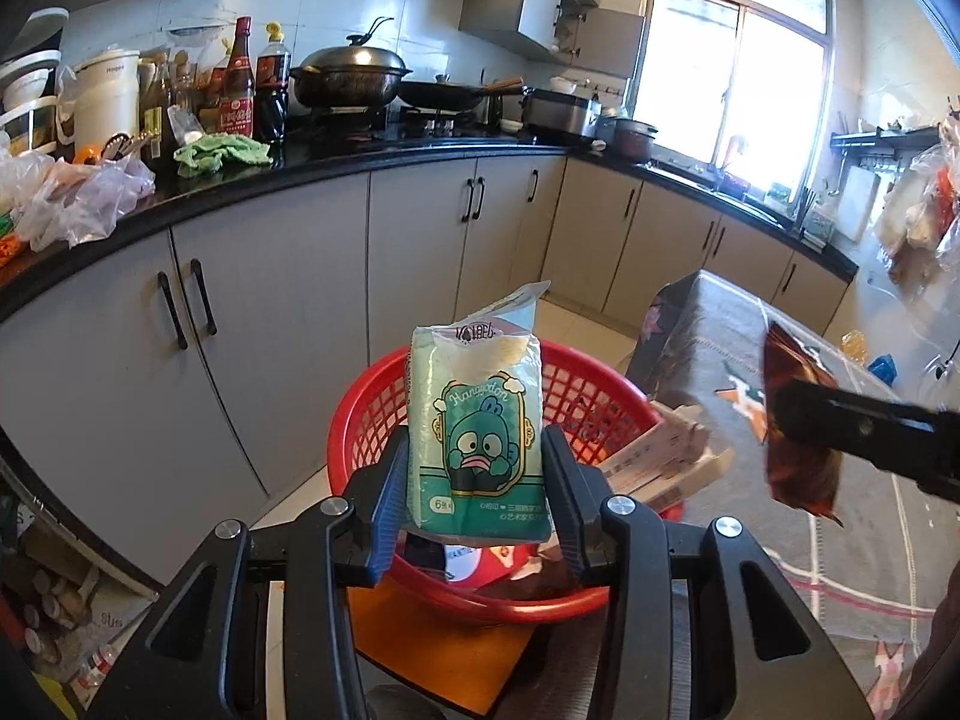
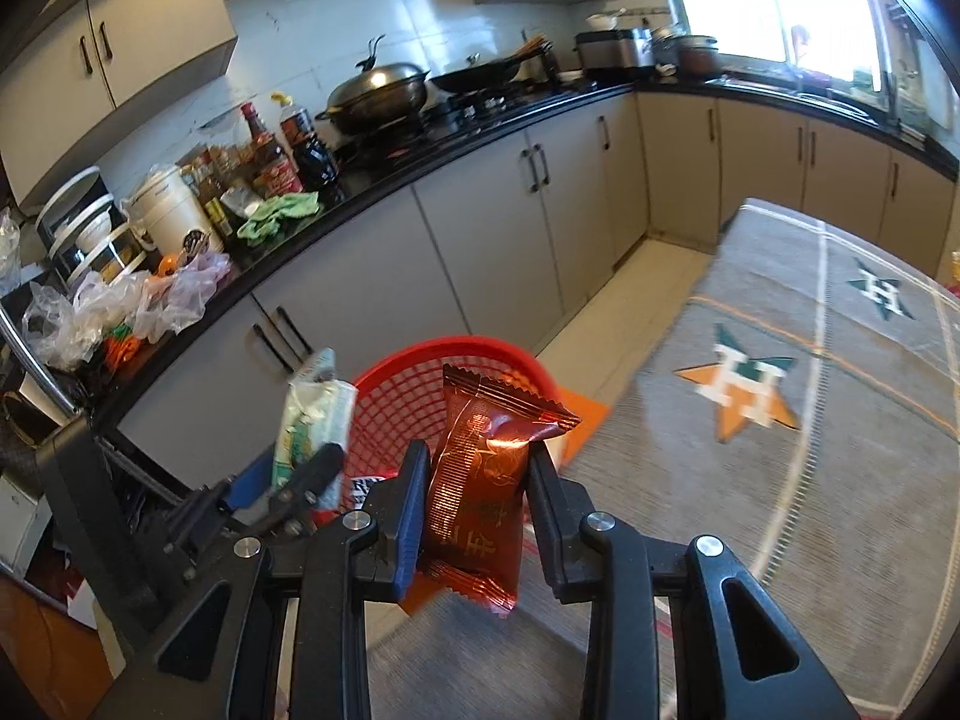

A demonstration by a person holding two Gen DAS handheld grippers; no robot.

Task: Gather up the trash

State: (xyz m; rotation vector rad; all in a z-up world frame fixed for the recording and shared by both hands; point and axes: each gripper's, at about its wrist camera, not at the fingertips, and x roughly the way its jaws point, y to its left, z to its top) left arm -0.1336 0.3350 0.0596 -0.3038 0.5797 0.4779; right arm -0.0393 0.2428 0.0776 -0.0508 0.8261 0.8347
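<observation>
The left tongs [image 1: 474, 480] pinch a green tissue pack [image 1: 477, 420]; the right tongs [image 2: 477, 504] pinch a red snack wrapper [image 2: 480, 480]. A red basket [image 1: 576, 402] sits just beyond both.

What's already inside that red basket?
The red basket holds some flat cardboard or paper packaging against its right side, and scraps of red and white wrapper near the bottom. The tissue pack in the left gripper hides most of the basket's floor.

Both grippers: left gripper [image 1: 474, 474] & right gripper [image 2: 477, 510] black w/ blue pads, silver screws.
</observation>
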